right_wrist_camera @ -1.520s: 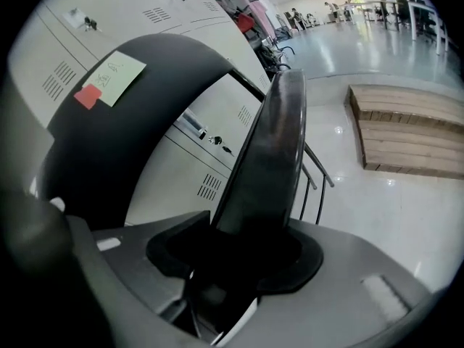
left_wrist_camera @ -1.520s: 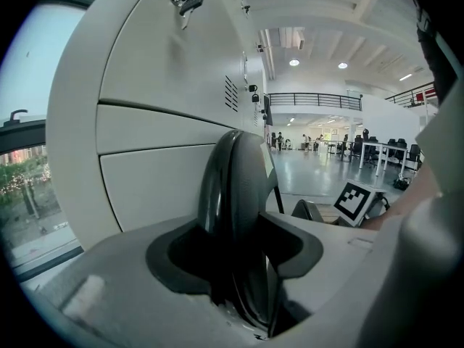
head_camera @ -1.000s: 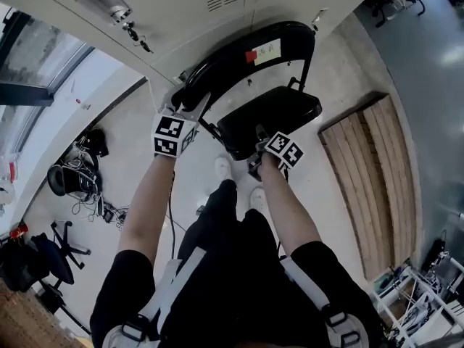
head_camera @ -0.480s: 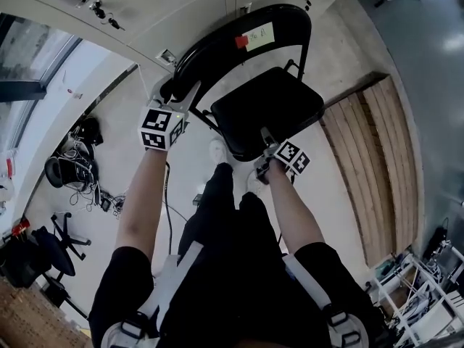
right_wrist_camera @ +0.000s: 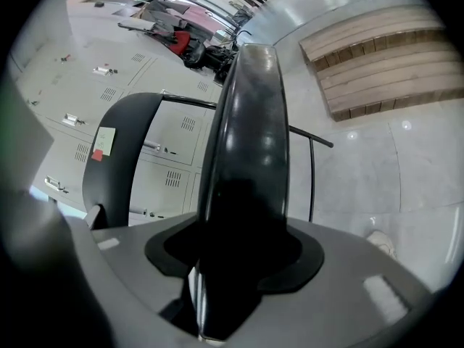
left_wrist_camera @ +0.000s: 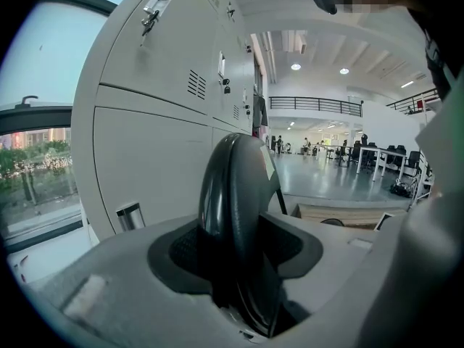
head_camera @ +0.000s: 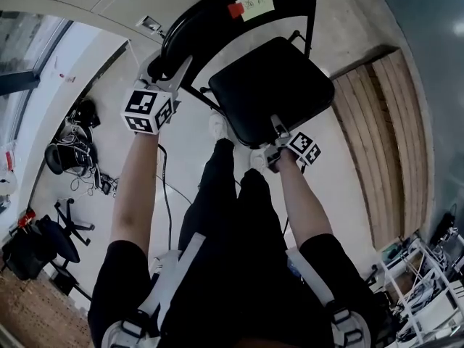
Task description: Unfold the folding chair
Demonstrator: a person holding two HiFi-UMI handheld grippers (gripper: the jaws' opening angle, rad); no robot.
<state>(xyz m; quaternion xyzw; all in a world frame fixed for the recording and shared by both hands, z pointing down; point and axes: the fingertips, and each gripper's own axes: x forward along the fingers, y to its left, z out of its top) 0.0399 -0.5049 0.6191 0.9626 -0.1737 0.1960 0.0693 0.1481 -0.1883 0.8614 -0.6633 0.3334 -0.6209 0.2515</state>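
The chair [head_camera: 284, 69] stands at the person's 12 o'clock with its back to the lockers [head_camera: 109, 2]. It looks to me nearly open, since the seat [head_camera: 267, 98] lies close to level. The left gripper [head_camera: 174, 75], at 11 o'clock, is clamped on the end of the backrest [head_camera: 199, 26], a pad pressing on each face of the black band. The right gripper [head_camera: 276, 130], at 1 o'clock, grips the seat's near edge, which fills the gap between its pads. Those jaws have just been easing wider, with the edge between them.

That loosening is what I'd watch. If the pads slacken more while the seat is pressed down, the rounded, shiny edge could slide out. The seat would then spring up, or drop the last bit unchecked. The shoes [head_camera: 217, 127] sit just under that edge, at 6 o'clock from it. A sudden drop, or a skid on the smooth floor [head_camera: 185, 165], would come toward the feet. A hard shove toward 12 could knock the backrest into the lockers. If the seat stops short of its rest, the chair may fold again once released.
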